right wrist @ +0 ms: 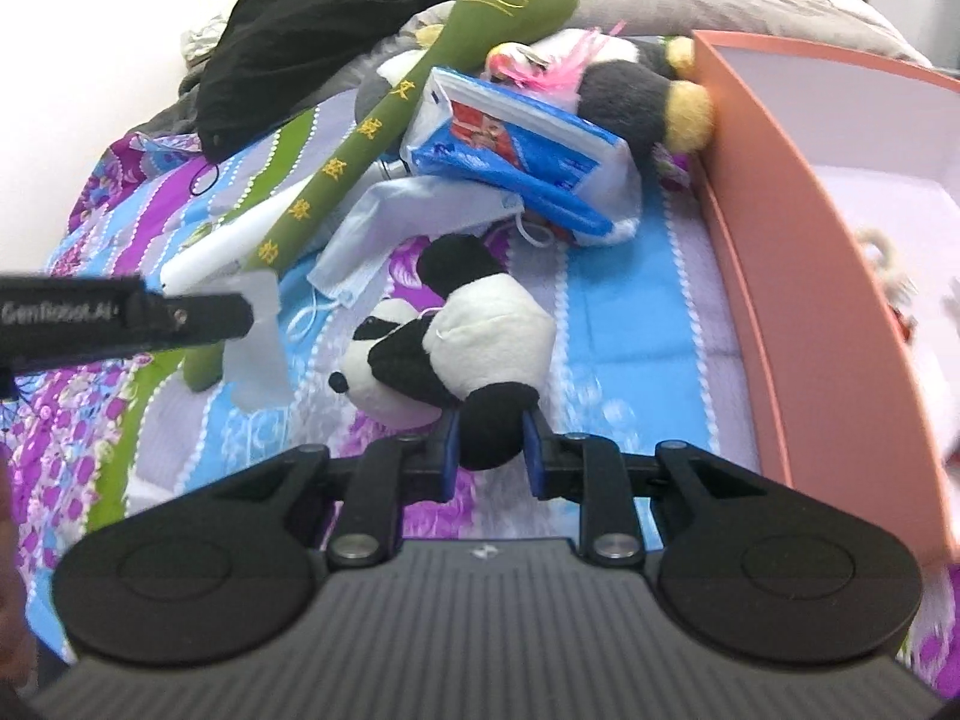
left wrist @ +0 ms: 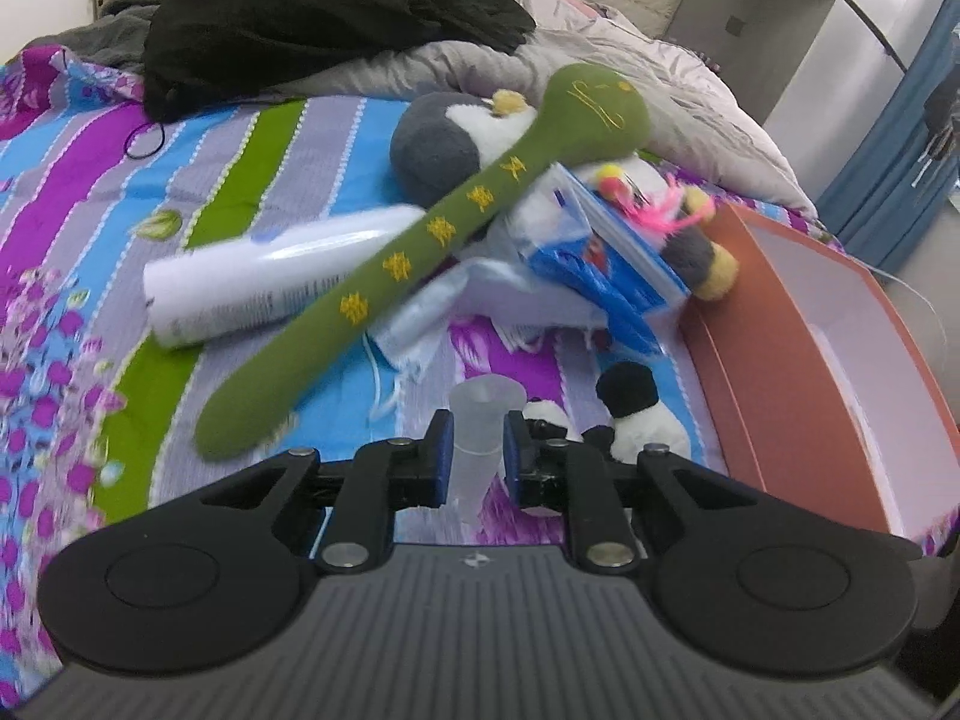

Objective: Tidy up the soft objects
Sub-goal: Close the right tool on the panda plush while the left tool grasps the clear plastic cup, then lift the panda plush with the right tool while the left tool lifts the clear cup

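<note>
right wrist view: my right gripper (right wrist: 491,453) pinches the panda plush (right wrist: 456,342) by a black limb; my left gripper (left wrist: 474,450) pinches a translucent cup (left wrist: 480,426). next, i judge, the panda goes over the bed's right edge into the orange box (right wrist: 798,324).

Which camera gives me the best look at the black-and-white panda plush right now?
The right wrist view: the black-and-white panda plush lies whole in front, one black limb between the right gripper fingers. The left wrist view shows only part of it behind the left gripper.
</note>
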Available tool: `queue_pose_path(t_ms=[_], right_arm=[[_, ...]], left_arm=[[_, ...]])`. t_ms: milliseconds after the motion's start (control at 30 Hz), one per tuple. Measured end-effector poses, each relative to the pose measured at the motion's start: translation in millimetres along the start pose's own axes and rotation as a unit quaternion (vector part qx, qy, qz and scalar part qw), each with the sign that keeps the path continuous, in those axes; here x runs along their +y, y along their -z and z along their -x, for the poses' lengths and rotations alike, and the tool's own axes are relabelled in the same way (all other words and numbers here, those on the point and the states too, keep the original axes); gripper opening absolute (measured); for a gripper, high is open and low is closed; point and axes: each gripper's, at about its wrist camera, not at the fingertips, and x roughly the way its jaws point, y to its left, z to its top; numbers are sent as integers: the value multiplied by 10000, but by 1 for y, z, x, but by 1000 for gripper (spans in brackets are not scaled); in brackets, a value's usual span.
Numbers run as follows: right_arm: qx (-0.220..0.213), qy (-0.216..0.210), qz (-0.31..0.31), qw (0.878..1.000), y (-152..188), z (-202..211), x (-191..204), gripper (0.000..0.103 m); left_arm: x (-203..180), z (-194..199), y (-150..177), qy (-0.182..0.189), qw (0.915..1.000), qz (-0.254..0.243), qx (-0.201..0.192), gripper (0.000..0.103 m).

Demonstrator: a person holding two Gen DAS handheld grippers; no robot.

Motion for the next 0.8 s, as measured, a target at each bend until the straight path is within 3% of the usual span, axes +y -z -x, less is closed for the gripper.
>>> queue_pose_path(t_ms=[300, 467, 567, 667, 800], right_arm=[[147, 87, -300, 9994, 39, 35, -2, 26], [353, -277, -558, 9974, 55, 42, -6, 31], [492, -262, -291, 9980, 56, 46, -4, 34], [339, -264, 160, 9989, 53, 57, -2, 53], [148, -250, 893, 9956, 41, 66, 4, 54]], left_arm=[[-3, 34, 54, 4, 9998, 35, 177, 20], [1, 41, 77, -3, 9993, 214, 293, 20], [4, 45, 81, -1, 9990, 334, 296, 21], [3, 46, 81, 16, 9989, 356, 292, 21], [1, 44, 79, 28, 9990, 320, 310, 21]])
